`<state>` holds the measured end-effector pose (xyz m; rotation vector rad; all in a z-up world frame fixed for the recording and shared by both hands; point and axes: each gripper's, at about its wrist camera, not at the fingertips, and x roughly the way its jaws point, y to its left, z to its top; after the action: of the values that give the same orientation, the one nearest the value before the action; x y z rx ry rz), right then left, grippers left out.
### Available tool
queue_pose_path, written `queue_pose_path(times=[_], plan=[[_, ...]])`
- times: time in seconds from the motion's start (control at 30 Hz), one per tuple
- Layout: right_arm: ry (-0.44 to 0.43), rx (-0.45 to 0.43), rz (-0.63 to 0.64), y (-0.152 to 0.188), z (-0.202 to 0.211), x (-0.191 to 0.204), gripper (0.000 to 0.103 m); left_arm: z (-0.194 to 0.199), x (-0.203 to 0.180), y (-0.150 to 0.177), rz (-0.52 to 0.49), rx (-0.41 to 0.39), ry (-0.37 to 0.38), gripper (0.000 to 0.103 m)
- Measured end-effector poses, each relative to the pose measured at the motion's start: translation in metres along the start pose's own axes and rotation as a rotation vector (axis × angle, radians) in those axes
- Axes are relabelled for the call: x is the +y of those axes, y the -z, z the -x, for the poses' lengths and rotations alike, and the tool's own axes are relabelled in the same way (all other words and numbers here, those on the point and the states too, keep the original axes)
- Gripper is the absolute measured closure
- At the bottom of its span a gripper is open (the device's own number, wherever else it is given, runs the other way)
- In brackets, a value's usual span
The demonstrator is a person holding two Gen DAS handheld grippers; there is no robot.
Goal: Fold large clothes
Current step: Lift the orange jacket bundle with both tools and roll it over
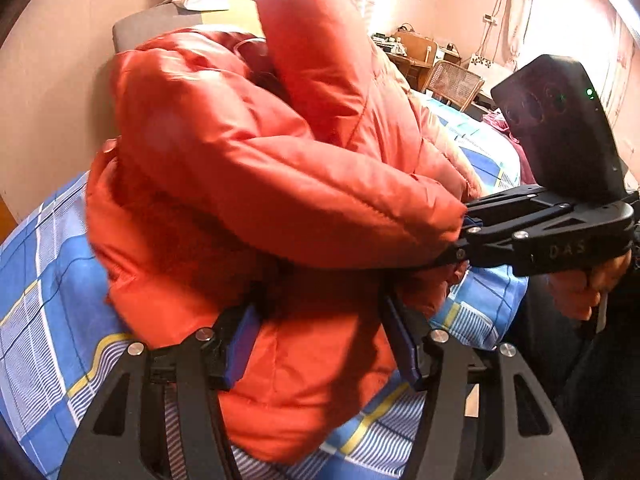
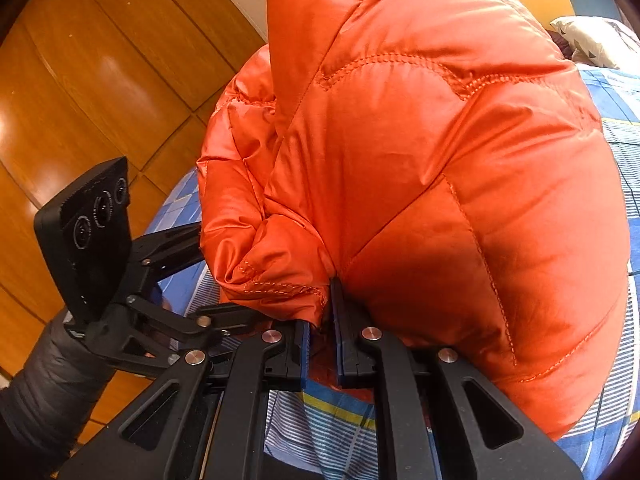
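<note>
A puffy orange quilted jacket [image 1: 248, 168] lies bunched and partly lifted on a bed with a blue plaid sheet [image 1: 48, 280]. My left gripper [image 1: 320, 300] straddles a thick fold at the jacket's near edge. Its blue pads [image 1: 240, 344] press on the padding from both sides. My right gripper [image 1: 464, 236] comes in from the right, shut on a folded jacket edge. In the right wrist view the jacket [image 2: 420, 160] bulges over my right gripper [image 2: 322, 312], whose pads pinch a thin fold near a stitched hem. The left gripper [image 2: 192, 264] enters from the left, its fingertips hidden behind the fabric.
The plaid sheet [image 2: 332, 432] shows under the jacket. A wooden floor [image 2: 80, 80] lies beyond the bed's edge. A white pillow [image 2: 592, 40] sits at the far right. A wicker chair [image 1: 456, 80] and a cluttered desk [image 1: 408, 48] stand behind the bed. A hand [image 1: 584, 292] holds the right gripper.
</note>
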<state>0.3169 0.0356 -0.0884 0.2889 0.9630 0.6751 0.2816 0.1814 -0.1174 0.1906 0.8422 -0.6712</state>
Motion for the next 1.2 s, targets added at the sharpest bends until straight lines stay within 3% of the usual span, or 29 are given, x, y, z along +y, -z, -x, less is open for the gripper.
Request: queue_pose_path(times=[0.2,0.33,0.6,0.97,1.1,1.2], plan=[[-0.038,-0.011,0.001,0.009,0.009,0.003,0.094,0.015,0.000,0.000,0.006,-0.001,-0.008,0.041],[-0.083,-0.016,-0.032,0.013,0.011,-0.012,0.094,0.035,0.003,0.021,0.015,-0.003,-0.029,0.034],[-0.212,-0.019,-0.156,0.015,0.013,-0.044,0.091,0.047,0.000,0.026,0.035,-0.015,-0.002,0.032],[-0.079,-0.052,0.007,0.030,0.008,-0.029,0.090,0.066,0.017,0.021,0.095,-0.057,-0.004,0.020],[-0.034,-0.063,0.107,0.037,0.010,-0.012,0.072,0.068,0.016,0.022,0.105,-0.059,0.030,0.020],[-0.015,-0.064,0.138,0.042,0.007,-0.007,0.068,0.070,0.017,0.018,0.112,-0.064,0.053,0.020]])
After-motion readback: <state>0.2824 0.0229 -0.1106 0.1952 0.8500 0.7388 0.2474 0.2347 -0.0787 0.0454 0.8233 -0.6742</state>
